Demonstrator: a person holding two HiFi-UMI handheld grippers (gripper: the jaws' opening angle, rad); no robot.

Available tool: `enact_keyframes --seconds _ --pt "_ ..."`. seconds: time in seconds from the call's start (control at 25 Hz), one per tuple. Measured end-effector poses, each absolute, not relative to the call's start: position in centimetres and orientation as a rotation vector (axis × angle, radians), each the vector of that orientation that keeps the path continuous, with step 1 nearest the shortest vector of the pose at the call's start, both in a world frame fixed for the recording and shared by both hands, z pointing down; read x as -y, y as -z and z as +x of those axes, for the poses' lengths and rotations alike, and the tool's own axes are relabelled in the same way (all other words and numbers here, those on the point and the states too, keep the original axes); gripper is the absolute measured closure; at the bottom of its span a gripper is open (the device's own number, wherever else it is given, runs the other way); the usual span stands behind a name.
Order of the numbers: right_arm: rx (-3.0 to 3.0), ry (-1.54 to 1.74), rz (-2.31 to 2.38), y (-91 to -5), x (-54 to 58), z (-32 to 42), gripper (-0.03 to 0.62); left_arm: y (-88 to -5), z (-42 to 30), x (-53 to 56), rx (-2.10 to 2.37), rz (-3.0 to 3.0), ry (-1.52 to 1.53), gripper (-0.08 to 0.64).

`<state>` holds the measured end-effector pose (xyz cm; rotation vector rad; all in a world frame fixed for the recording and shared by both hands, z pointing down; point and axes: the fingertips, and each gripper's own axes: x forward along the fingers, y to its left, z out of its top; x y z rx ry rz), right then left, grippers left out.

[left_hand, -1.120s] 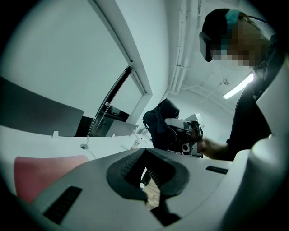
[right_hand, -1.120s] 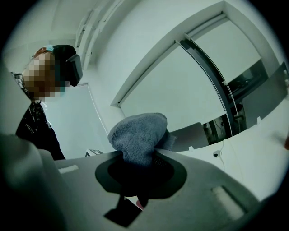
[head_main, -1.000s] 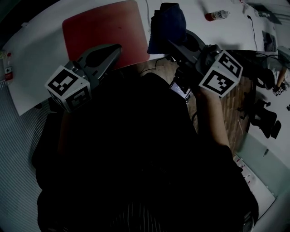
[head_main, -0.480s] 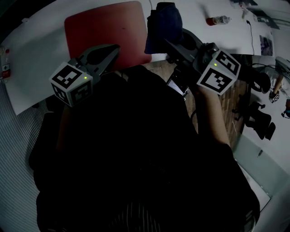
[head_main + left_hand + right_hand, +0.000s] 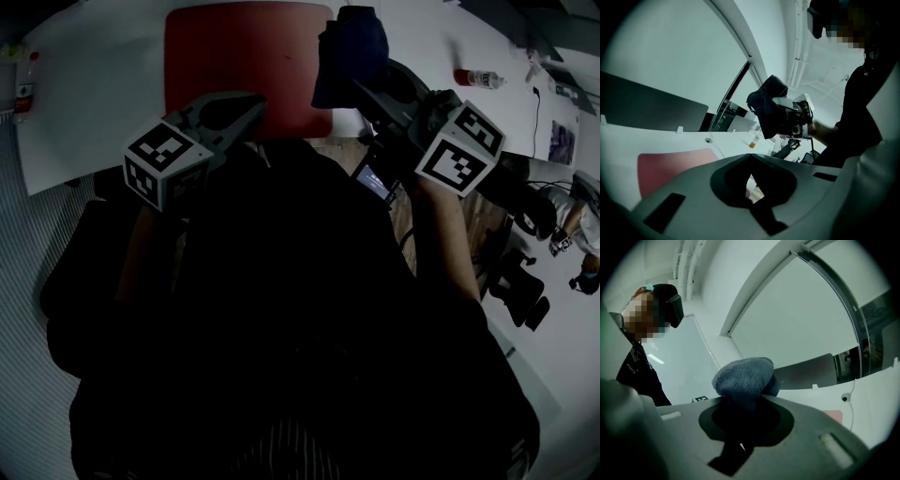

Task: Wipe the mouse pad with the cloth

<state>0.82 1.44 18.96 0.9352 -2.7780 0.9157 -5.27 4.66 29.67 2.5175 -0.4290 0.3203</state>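
Observation:
A red mouse pad (image 5: 246, 66) lies flat on the white table (image 5: 94, 94); it also shows low in the left gripper view (image 5: 670, 164) and as a sliver in the right gripper view (image 5: 833, 415). My right gripper (image 5: 361, 89) is shut on a bunched dark blue cloth (image 5: 352, 47), held in the air beside the pad's right edge. The cloth (image 5: 743, 376) bulges out above the right gripper (image 5: 740, 399). My left gripper (image 5: 248, 105) hangs over the pad's near edge, jaws together and nothing between them (image 5: 751, 155). From there the held cloth (image 5: 768, 110) is seen raised.
A small bottle (image 5: 478, 78) with a red part lies on the table to the right, also seen as the bottle (image 5: 753, 140). A cable (image 5: 537, 103) runs along the right side. A dark monitor (image 5: 642, 110) stands behind the pad. The table's near edge is close to my body.
In the head view the pad, both grippers and the cloth have shifted to the right and slightly up. The cloth stays held; both jaws stand as before.

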Motion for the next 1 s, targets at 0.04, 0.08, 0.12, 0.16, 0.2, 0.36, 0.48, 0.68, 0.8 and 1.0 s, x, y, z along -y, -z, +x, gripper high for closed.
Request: enact_keyframes --seconds 0.04,0.08,0.12,0.16,0.2,0.36,0.48,0.68,0.8,1.0 --pt "2.777 -0.918 0.92 -19.2 -1.0 0.6 0.526 -30.1 -5.6 -4.3 0.445 2.503 -0.327 0.555" --pt "2.776 -0.92 0.907 -19.4 -0.5 0.4 0.526 -30.5 -5.9 -4.0 0.459 2.49 -0.337 0.555" --pt "2.774 -0.924 0.898 -19.7 0.0 0.4 0.525 -31.0 -6.2 -3.7 0.471 2.481 -0.351 0.555" --pt "2.772 -0.932 0.892 -20.0 0.4 0.5 0.525 -31.5 -6.3 -3.5 0.479 2.476 -0.371 0.555" --pt "2.771 -0.941 0.888 -20.3 0.7 0.7 0.526 -31.9 -6.3 -3.4 0.484 2.473 -0.394 0.555" --pt "2.757 -0.963 0.881 -21.5 1.6 2.0 0.526 -33.3 -5.8 -3.5 0.476 2.461 -0.491 0.555" --pt "2.733 -0.978 0.88 -22.7 2.4 2.9 0.525 -34.5 -5.4 -3.1 0.475 2.428 -0.544 0.555" --pt "2.728 -1.001 0.847 -24.9 3.6 3.7 0.526 -37.5 -5.0 -2.4 0.476 2.354 -0.636 0.555" --pt "2.708 -0.996 0.832 -26.2 4.2 4.2 0.526 -39.3 -5.0 -1.9 0.475 2.316 -0.684 0.555" --pt "2.658 -1.006 0.823 -28.2 5.3 5.1 0.526 -42.3 -4.8 -1.4 0.466 2.259 -0.783 0.555"
